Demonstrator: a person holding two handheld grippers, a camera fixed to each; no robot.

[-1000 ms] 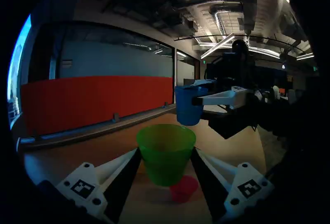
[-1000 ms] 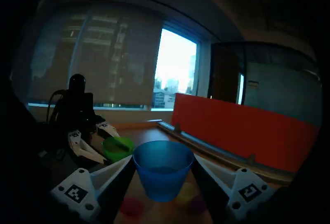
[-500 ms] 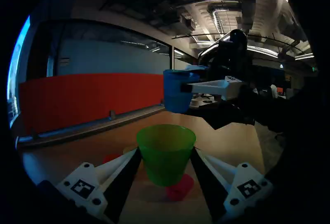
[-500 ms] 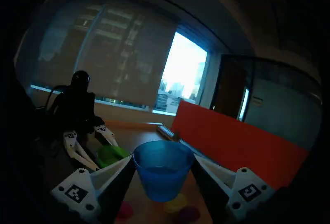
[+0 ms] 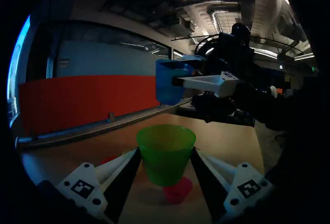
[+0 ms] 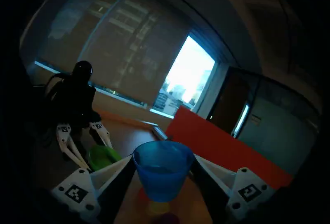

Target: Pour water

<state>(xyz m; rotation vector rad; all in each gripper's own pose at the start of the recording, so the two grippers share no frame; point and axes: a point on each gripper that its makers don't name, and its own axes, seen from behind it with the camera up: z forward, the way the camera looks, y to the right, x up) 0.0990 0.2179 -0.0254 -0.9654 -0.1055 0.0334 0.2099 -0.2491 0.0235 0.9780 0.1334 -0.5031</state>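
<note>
The left tongs [image 5: 166,152] squeeze a green cup [image 5: 166,167] from both sides and hold it straight up, just above the worktop [image 5: 231,138]. The right tongs [image 6: 164,167] squeeze a blue cup [image 6: 163,179] the same way, and there is water in it. In the left gripper view the blue cup [image 5: 167,82] is now higher than it was a moment ago. It is also more to the left, so it hangs almost over the green cup, with a gap of air between them. In the right gripper view the room looks more slanted than before, and the green cup [image 6: 103,156] sits lower down, so the right tongs are lifting and starting to tip. No water is falling yet, and the blue cup is not far from upright. I think the pour is just about to start. A small red thing [image 5: 177,189] lies on the worktop under the green cup.
</note>
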